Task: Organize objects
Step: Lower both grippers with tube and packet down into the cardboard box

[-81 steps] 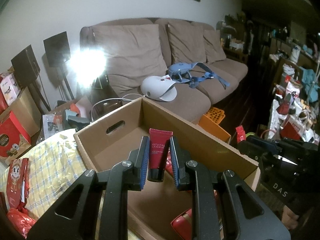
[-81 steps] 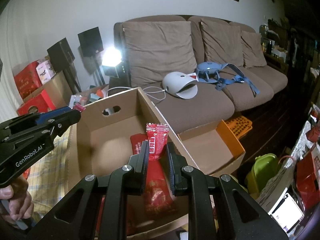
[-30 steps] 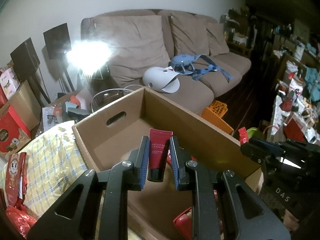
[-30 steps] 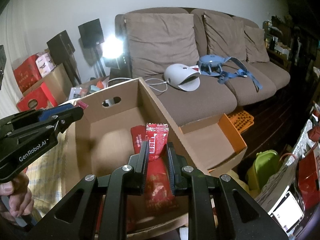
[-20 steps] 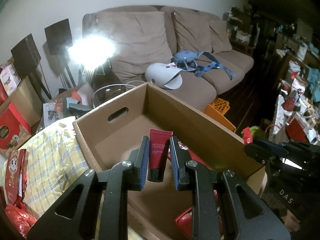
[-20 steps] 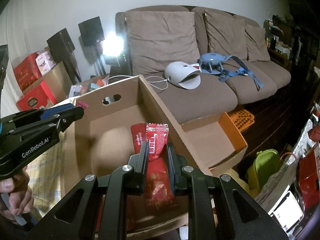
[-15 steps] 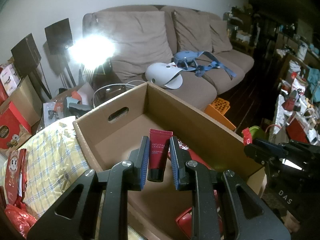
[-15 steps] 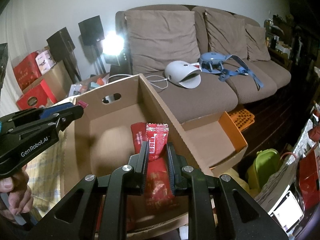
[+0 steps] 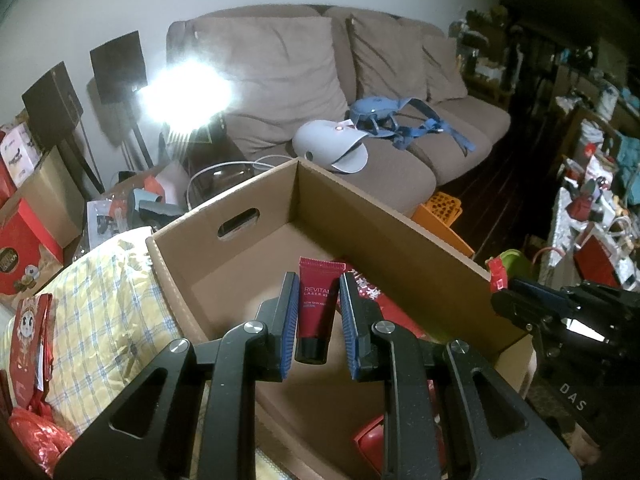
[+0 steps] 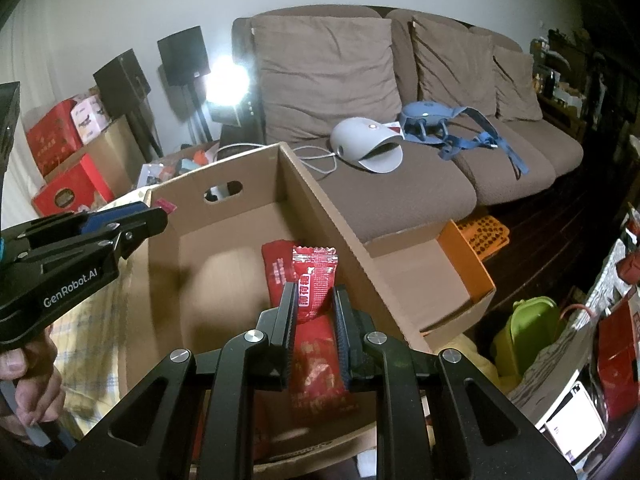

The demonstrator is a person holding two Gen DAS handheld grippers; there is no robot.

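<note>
My left gripper (image 9: 317,312) is shut on a dark red cream tube (image 9: 318,304), cap end towards me, held over the open cardboard box (image 9: 404,248). In the right wrist view my right gripper (image 10: 314,314) is shut on a small red snack packet (image 10: 314,280), also above the cardboard box (image 10: 320,204). Red packets (image 10: 320,364) lie on the box floor beneath it. The left gripper (image 10: 156,216) shows at the left edge of that view, with a hand (image 10: 24,376) on its handle. The right gripper (image 9: 500,304) appears at the right of the left wrist view.
A brown sofa (image 10: 400,80) behind the box carries a white dome-shaped device (image 10: 368,144) and a blue strap harness (image 10: 452,128). A yellow checked cloth (image 9: 100,300) lies left of the box. An orange-lined box (image 10: 460,264), red boxes (image 10: 68,192) and a bright lamp (image 9: 184,96) stand around.
Both views have tipped slightly downwards, so the sofa and box sit a little differently in frame. Each gripper keeps its grip on its item.
</note>
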